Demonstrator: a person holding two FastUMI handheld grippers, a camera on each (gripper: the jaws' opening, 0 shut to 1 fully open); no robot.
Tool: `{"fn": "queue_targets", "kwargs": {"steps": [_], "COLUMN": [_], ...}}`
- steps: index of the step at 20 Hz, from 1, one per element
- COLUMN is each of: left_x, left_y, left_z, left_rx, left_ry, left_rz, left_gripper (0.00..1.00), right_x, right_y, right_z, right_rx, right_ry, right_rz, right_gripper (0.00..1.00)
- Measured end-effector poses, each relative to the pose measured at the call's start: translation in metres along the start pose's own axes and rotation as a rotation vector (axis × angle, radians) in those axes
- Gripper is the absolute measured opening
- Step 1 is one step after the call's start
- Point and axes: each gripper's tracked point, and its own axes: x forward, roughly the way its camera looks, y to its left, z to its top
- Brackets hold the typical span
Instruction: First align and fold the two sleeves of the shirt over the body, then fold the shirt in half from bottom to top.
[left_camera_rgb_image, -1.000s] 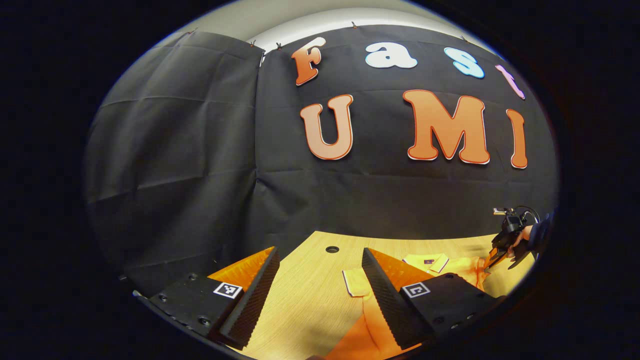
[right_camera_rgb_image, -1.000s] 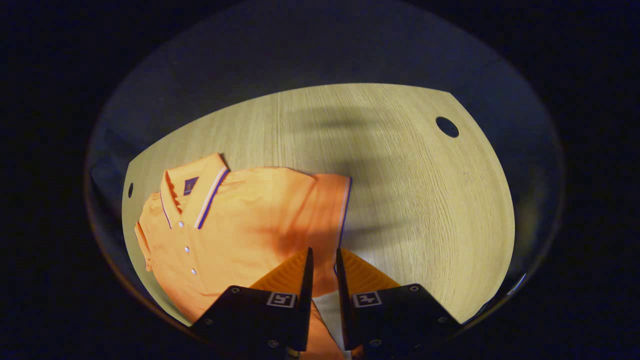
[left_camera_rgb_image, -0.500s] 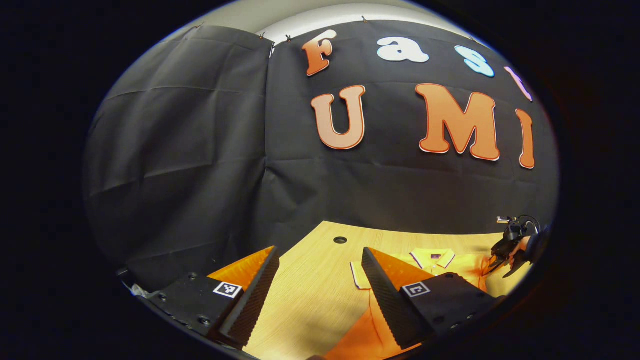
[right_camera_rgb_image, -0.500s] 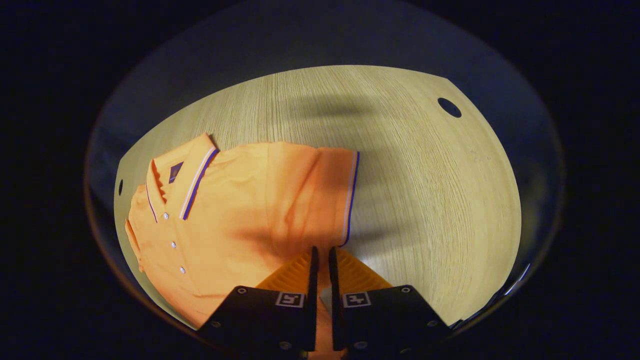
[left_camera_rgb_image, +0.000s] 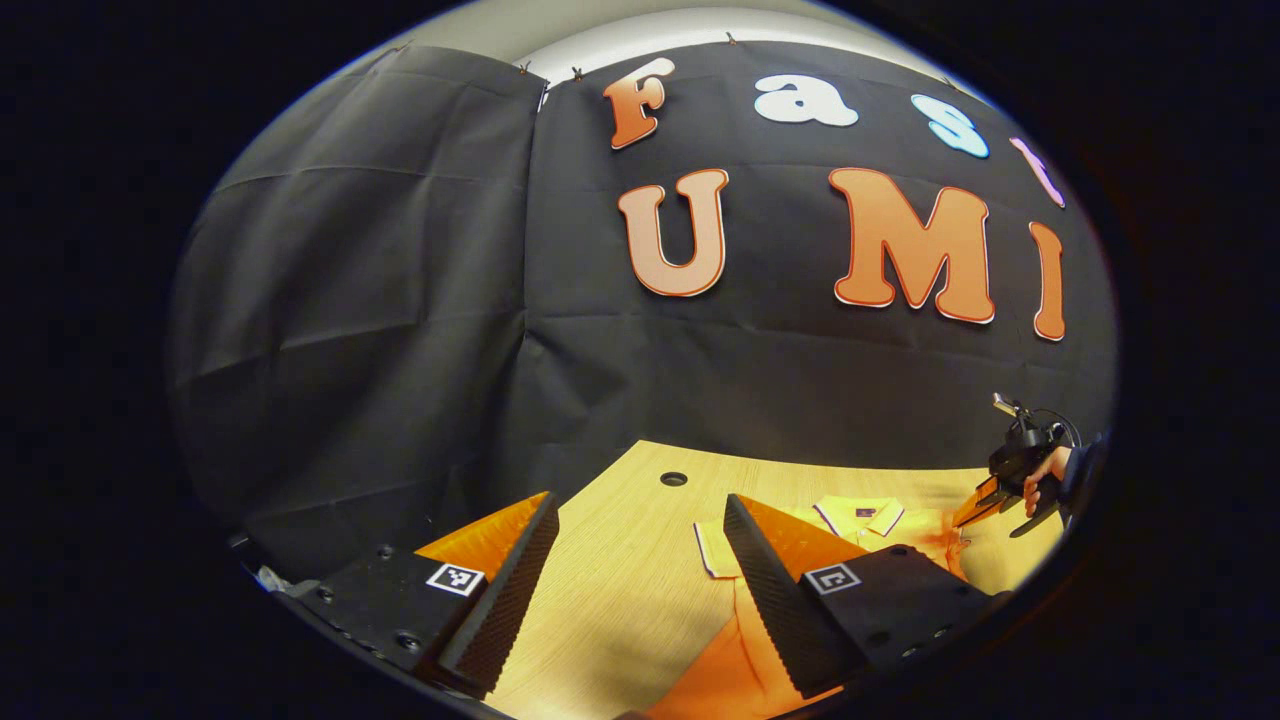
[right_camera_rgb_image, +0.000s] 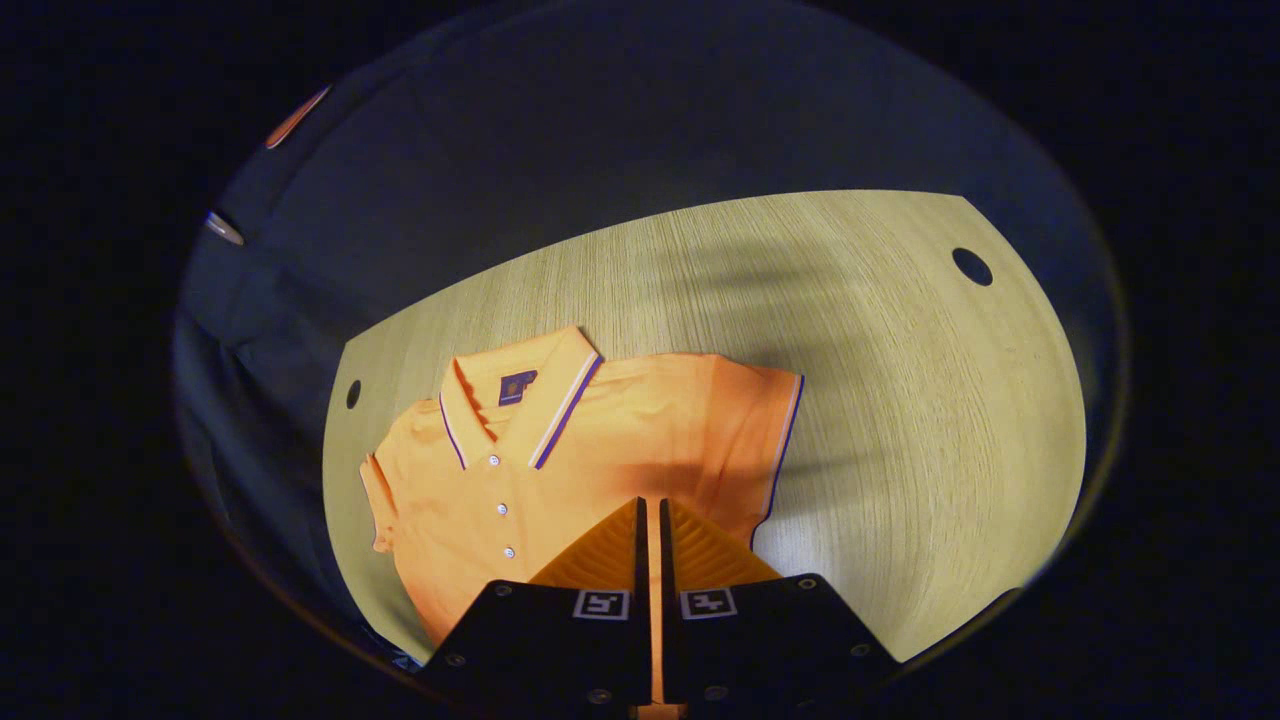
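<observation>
Shirt (right_camera_rgb_image: 600, 440), orange knit with striped collar, flat on wood-grain table (right_camera_rgb_image: 900, 400).

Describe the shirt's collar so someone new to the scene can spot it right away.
Start at the wooden table, where an orange polo shirt lies flat, buttons up. At the shirt's far end, above the row of white buttons, sits the collar. It is the one part that spreads open in a V, has striped edges, and shows a small dark tag inside.
</observation>
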Motion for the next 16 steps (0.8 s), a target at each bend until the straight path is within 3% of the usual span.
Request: {"fn": "queue_targets", "kwargs": {"steps": [3, 5, 6, 7, 8, 9, 10, 11, 14, 16], "left_x": [-0.001, -0.003, -0.003, -0.005, -0.006, -0.006, -0.007, -0.007, -0.008, -0.009], "left_y": [0.0, 0.006, 0.009, 0.012, 0.013, 0.012, 0.012, 0.012, 0.011, 0.011], "left_z": [-0.001, -0.005, -0.008, -0.012, -0.014, -0.014, -0.013, -0.012, -0.01, -0.008], "left_rx": [0.021, 0.032, 0.034, 0.036, 0.037, 0.039, 0.04, 0.043, 0.054, 0.056], "left_ry": [-0.013, -0.012, -0.004, 0.005, 0.008, 0.01, 0.009, 0.008, 0.006, 0.0], "left_rz": [0.002, 0.007, 0.01, 0.015, 0.018, 0.02, 0.022, 0.024, 0.026, 0.025], "left_gripper": [1.0, 1.0, 1.0, 1.0, 1.0, 1.0, 1.0, 1.0, 1.0, 1.0], "right_x": [0.003, 0.007, 0.009, 0.012, 0.016, 0.019, 0.024, 0.03, 0.034, 0.028], "right_y": [-0.03, -0.037, -0.036, -0.034, -0.034, -0.036, -0.03, -0.029, -0.025, 0.0], "right_z": [-0.017, -0.02, -0.025, -0.028, -0.036, -0.045, -0.044, -0.044, -0.035, -0.036], "right_rx": [0.043, 0.074, 0.091, 0.105, 0.102, 0.1, 0.103, 0.11, 0.126, 0.085], "right_ry": [0.082, 0.101, 0.116, 0.127, 0.16, 0.188, 0.179, 0.165, 0.113, 0.111], "right_rz": [-0.096, -0.096, -0.093, -0.08, -0.074, -0.091, -0.068, -0.064, -0.08, 0.001], "right_gripper": [0.05, 0.2, 0.4, 0.52, 0.6, 0.61, 0.56, 0.74, 0.19, 0.14]}}
